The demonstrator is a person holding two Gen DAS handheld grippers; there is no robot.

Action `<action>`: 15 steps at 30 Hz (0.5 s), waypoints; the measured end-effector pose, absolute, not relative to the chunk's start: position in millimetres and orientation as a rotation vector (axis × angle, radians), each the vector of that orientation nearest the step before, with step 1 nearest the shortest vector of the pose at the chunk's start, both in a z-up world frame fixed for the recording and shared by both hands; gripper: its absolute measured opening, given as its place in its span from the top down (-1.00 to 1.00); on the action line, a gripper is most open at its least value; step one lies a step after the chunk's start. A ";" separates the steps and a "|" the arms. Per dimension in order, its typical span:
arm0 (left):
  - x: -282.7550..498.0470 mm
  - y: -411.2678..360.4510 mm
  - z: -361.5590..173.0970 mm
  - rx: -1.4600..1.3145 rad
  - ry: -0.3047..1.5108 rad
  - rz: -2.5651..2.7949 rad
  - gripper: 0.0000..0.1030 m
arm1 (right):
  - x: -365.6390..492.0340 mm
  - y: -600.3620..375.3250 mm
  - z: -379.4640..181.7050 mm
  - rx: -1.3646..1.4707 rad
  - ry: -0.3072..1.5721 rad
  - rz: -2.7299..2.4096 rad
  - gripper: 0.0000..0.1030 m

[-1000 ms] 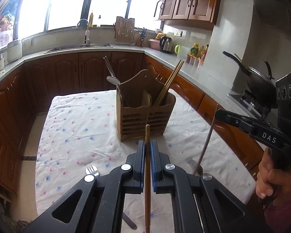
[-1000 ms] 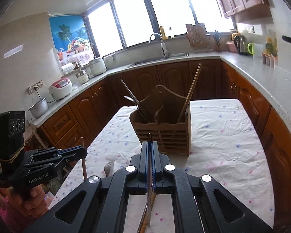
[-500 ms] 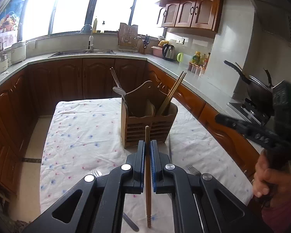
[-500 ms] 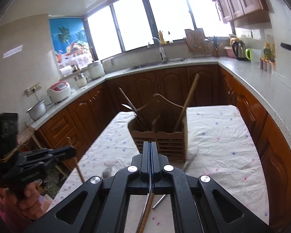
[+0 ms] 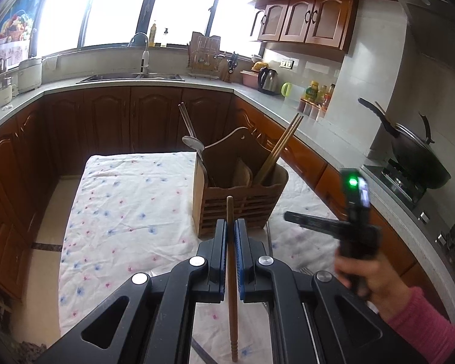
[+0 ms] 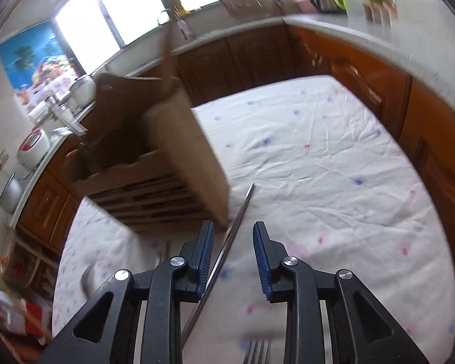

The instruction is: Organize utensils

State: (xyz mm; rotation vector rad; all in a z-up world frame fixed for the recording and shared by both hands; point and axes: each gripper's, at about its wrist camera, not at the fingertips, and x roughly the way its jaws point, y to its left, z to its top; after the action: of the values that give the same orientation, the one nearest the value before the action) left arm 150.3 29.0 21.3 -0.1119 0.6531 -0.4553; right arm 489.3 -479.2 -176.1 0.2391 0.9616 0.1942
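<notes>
Kitchen cabinets and a grey countertop [image 5: 291, 112] wrap around a table draped in a white flowered cloth [image 5: 127, 209], with a strip of bare floor between the cloth's left edge and the cabinet fronts.

Nearest in the left wrist view, the left gripper [image 5: 230, 236] has its blue pads pressed together on a wooden chopstick [image 5: 231, 276], which runs lengthwise between the fingers, its tip poking out ahead and its ringed end hanging below. Just beyond that tip stands the wooden utensil caddy [image 5: 236, 209], holding a metal spoon [image 5: 194, 145] on the left and a pair of chopsticks [image 5: 280, 148] leaning right.

To the right, the right gripper [image 6: 232, 254] is held low over the cloth, its jaws spread apart and holding nothing. A metal chopstick [image 6: 227, 248] lies on the cloth between the spread fingers, closer to the left pad, slanting up toward the caddy's near corner. Fork tines [image 6: 257, 352] show at the bottom edge. Open cloth stretches right of the caddy to the table's far edge.
</notes>
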 end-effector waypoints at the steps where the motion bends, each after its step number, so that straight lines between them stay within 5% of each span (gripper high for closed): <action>1: 152.4 28.6 20.6 -0.113 0.654 -0.456 0.92 | 499.1 -480.3 -182.2 0.241 0.973 0.188 0.55; 13: 168.7 26.9 16.9 -0.120 0.657 -0.452 0.92 | 550.0 -472.7 -222.7 0.164 1.053 0.225 0.66; 15: 170.1 26.2 16.7 -0.124 0.658 -0.452 0.92 | 547.5 -473.4 -222.4 0.134 1.061 0.220 0.83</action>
State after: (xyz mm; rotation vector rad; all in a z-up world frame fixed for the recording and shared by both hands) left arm 170.1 26.2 16.7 -0.1236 0.6575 -0.4521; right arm 547.5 -473.4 -222.4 0.1342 1.0609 0.2202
